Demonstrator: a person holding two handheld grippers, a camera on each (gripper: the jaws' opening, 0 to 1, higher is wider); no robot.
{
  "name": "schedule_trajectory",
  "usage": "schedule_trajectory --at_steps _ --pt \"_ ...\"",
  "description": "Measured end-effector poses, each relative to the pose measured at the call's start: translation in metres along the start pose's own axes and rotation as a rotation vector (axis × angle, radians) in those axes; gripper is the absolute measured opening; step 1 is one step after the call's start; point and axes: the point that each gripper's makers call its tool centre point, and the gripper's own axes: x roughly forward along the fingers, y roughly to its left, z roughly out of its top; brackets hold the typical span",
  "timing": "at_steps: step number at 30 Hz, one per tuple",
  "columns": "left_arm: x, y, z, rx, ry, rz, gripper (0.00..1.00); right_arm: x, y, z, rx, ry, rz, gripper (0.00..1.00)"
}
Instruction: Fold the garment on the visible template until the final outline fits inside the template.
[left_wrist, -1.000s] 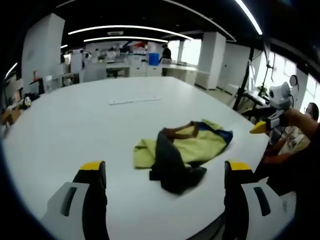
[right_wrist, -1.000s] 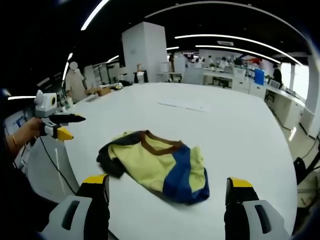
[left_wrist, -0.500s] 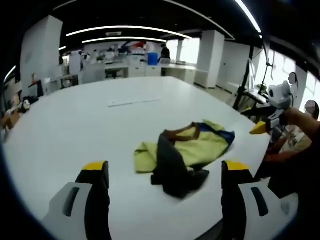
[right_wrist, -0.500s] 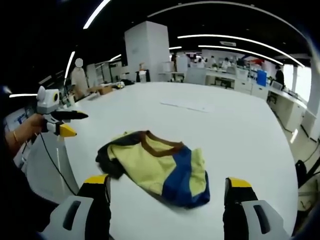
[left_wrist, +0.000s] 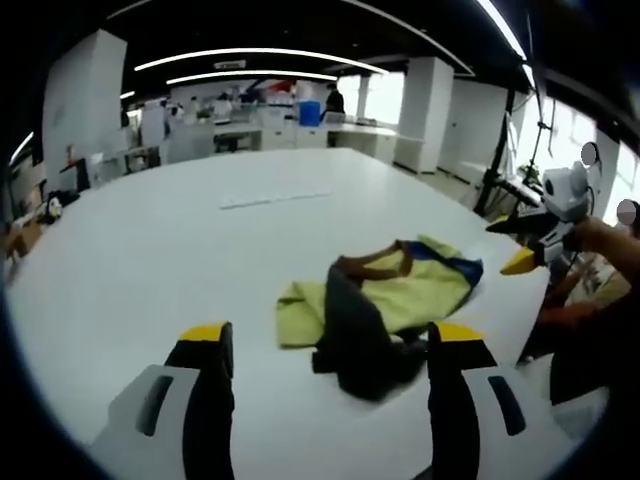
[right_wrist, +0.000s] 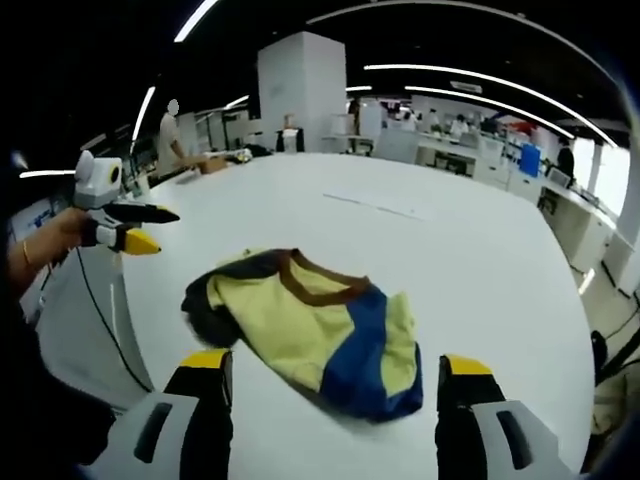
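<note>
A crumpled garment (left_wrist: 390, 295) in yellow, blue and dark grey with a brown collar lies on the white table (left_wrist: 150, 250) near its edge. My left gripper (left_wrist: 330, 338) is open, and its yellow-tipped jaws frame the dark sleeve from the near side without touching it. In the right gripper view the garment (right_wrist: 310, 320) lies just beyond my open right gripper (right_wrist: 335, 365), blue part nearest. Each gripper also appears in the other's view, hand-held off the table's edge: the right gripper (left_wrist: 515, 245) and the left gripper (right_wrist: 148, 228).
A thin pale strip (left_wrist: 275, 200) lies flat farther along the table, also seen as the strip (right_wrist: 385, 207). Around the table stand office desks, white pillars (right_wrist: 300, 90) and some people. A person's hand (right_wrist: 45, 250) holds the left gripper. The table edge runs close behind the garment.
Both cameras have drifted slightly nearer the garment, which lies as before. The jaws of each gripper stand a little closer together, though still wide apart.
</note>
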Motion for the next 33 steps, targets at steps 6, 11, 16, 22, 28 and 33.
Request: schedule_trajectory --at_steps 6,11,16,22,28,33 --pt "0.009 0.005 -0.003 -0.014 0.008 -0.001 0.69 0.01 0.0 0.001 -0.009 0.008 0.004 0.71" --pt "0.018 0.007 -0.009 -0.002 0.035 -0.004 0.64 0.018 0.0 0.002 -0.011 0.012 0.005 0.64" --pt "0.027 0.011 -0.012 -0.009 0.047 -0.012 0.58 0.028 0.001 0.002 -0.004 0.022 0.017 0.58" --pt "0.039 0.008 -0.02 -0.029 0.067 -0.031 0.52 0.039 0.001 0.0 -0.002 0.037 0.025 0.52" --pt "0.05 0.006 -0.031 -0.023 0.109 -0.045 0.47 0.049 0.002 -0.006 0.014 0.056 0.037 0.45" --pt "0.057 0.005 -0.04 -0.041 0.137 -0.058 0.39 0.056 0.003 -0.012 0.011 0.077 0.054 0.41"
